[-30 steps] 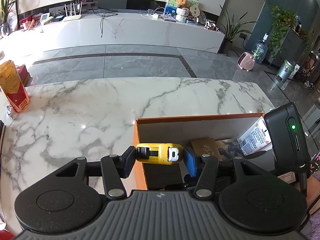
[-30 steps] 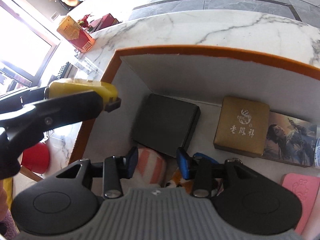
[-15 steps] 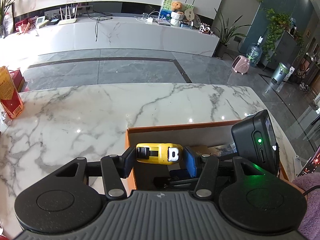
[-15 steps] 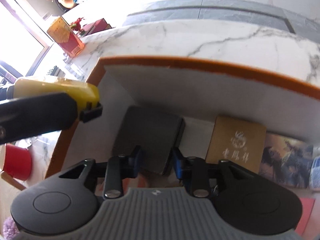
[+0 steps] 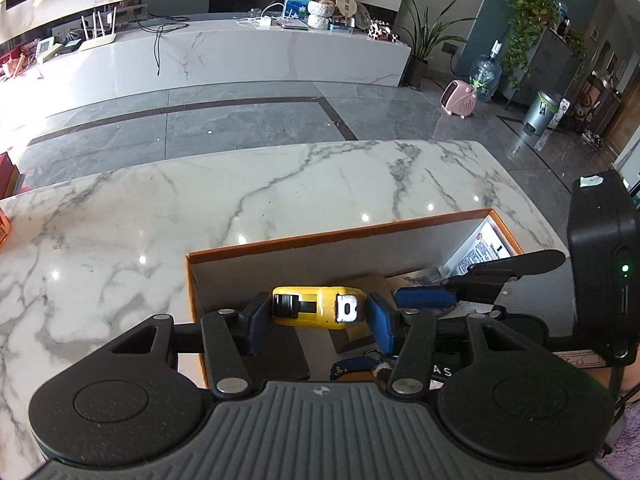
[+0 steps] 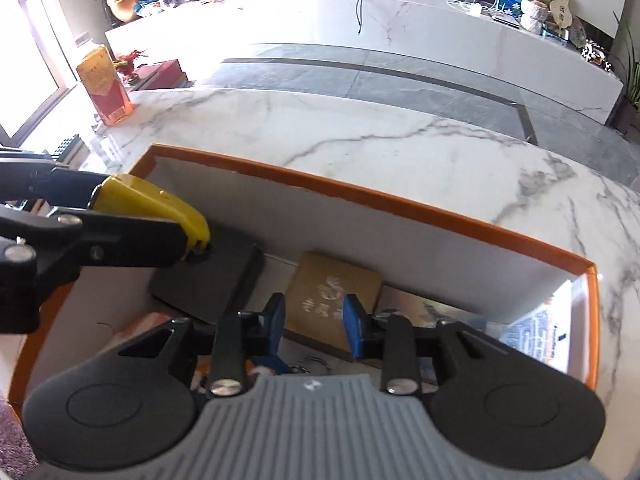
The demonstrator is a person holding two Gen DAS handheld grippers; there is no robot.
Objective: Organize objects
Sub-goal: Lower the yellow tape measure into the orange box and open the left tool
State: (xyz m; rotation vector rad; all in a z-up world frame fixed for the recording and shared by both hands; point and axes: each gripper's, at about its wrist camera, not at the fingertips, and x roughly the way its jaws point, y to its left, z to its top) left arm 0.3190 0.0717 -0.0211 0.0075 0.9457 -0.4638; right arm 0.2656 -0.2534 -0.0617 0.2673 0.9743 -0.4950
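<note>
Held crosswise between the blue pads of the left gripper (image 5: pixel 318 312) is a yellow tape measure (image 5: pixel 316 306), clamped at both ends and hanging above the left end of the orange-rimmed box (image 6: pixel 360 196). From the right wrist view the same tool is seen just above a dark flat case (image 6: pixel 208 284) that lies on the box floor at the left; whether the two touch cannot be told. The tape measure has therefore been brought over the box but not yet set down.

Further right inside the box, a brown gift box with pale lettering (image 6: pixel 334 304) is seen lying flat beside the dark case, and a printed photo card is partly visible just beyond it. A key ring and some small items are glimpsed near the close wall, too hidden to name. At the far right end, a white printed packet (image 6: pixel 540 336) is propped against the wall. These things are judged already sorted.

On the right, the right gripper (image 6: pixel 314 330) is held low over the brown gift box with nothing between its pads; its jaws have just been closing and now stand narrowly apart, empty.

On the marble table (image 5: pixel 280 200) itself, only a red and gold carton (image 6: pixel 105 88) at the far left corner is seen outside the box. Most of the work is judged done: the tape measure remains to be lowered and let go, and possibly the carton dealt with.
</note>
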